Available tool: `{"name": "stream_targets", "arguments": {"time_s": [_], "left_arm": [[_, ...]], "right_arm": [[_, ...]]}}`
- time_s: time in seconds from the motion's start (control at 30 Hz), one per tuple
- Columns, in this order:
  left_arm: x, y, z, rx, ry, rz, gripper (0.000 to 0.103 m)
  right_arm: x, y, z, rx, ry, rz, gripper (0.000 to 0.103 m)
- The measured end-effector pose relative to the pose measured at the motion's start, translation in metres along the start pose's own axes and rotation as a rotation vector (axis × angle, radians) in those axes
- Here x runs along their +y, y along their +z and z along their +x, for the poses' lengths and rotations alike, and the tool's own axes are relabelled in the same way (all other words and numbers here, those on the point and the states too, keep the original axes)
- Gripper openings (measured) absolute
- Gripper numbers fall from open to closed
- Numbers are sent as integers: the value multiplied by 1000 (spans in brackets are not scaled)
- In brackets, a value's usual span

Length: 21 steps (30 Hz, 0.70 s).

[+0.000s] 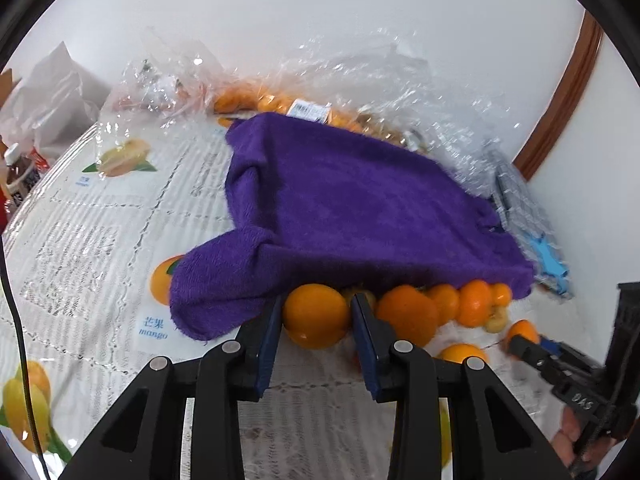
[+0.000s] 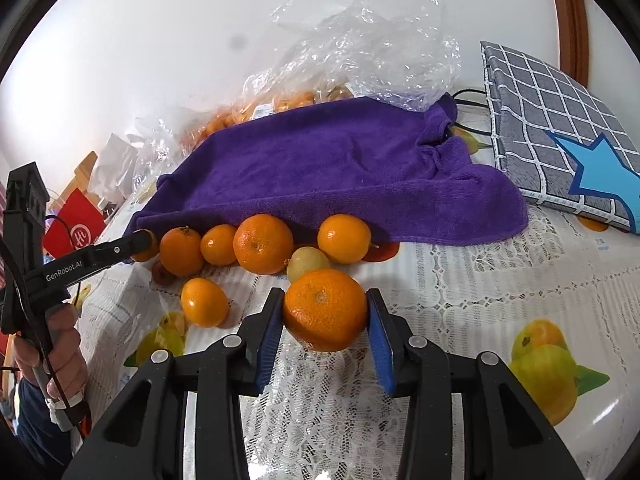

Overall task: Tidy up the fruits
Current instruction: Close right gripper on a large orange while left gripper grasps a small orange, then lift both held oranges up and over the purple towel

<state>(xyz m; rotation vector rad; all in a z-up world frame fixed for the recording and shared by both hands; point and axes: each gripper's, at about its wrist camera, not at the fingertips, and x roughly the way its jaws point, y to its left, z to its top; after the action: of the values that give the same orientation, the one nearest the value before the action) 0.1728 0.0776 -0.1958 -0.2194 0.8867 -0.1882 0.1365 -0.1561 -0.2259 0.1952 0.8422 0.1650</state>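
Observation:
A purple towel point(image 1: 344, 196) lies over something raised on the table, also in the right wrist view point(image 2: 320, 164). Several oranges line its near edge point(image 2: 262, 244). My left gripper point(image 1: 316, 320) is shut on an orange point(image 1: 316, 314) at the towel's edge. My right gripper point(image 2: 324, 316) is shut on a large orange point(image 2: 325, 309) in front of the row. A pale yellow-green fruit point(image 2: 307, 261) sits just behind that orange. A loose orange point(image 2: 205, 302) lies to its left. The left gripper also shows in the right wrist view point(image 2: 140, 244).
Clear plastic bags point(image 1: 360, 76) with more oranges stand behind the towel by the white wall. A grey checked pad with a blue star point(image 2: 560, 140) lies at the right. A red packet point(image 2: 78, 228) and bottles point(image 1: 18, 172) stand at the left.

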Motion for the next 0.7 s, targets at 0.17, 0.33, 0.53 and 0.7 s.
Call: {"name": "stream_targets", "arguments": {"time_s": [0.17, 0.33, 0.53, 0.7], "left_arm": [[1, 0, 9, 40, -16, 0, 34], [1, -3, 14, 53, -18, 0, 36], [-4, -4, 7, 14, -14, 22, 33], [2, -1, -12, -74, -14, -1, 33]], "right_arm": [[0, -1, 6, 36, -21, -4, 42], [2, -2, 6, 40, -28, -15, 42], [6, -4, 2, 26, -26, -38, 40], [4, -5, -7, -6, -43, -33, 40]]}}
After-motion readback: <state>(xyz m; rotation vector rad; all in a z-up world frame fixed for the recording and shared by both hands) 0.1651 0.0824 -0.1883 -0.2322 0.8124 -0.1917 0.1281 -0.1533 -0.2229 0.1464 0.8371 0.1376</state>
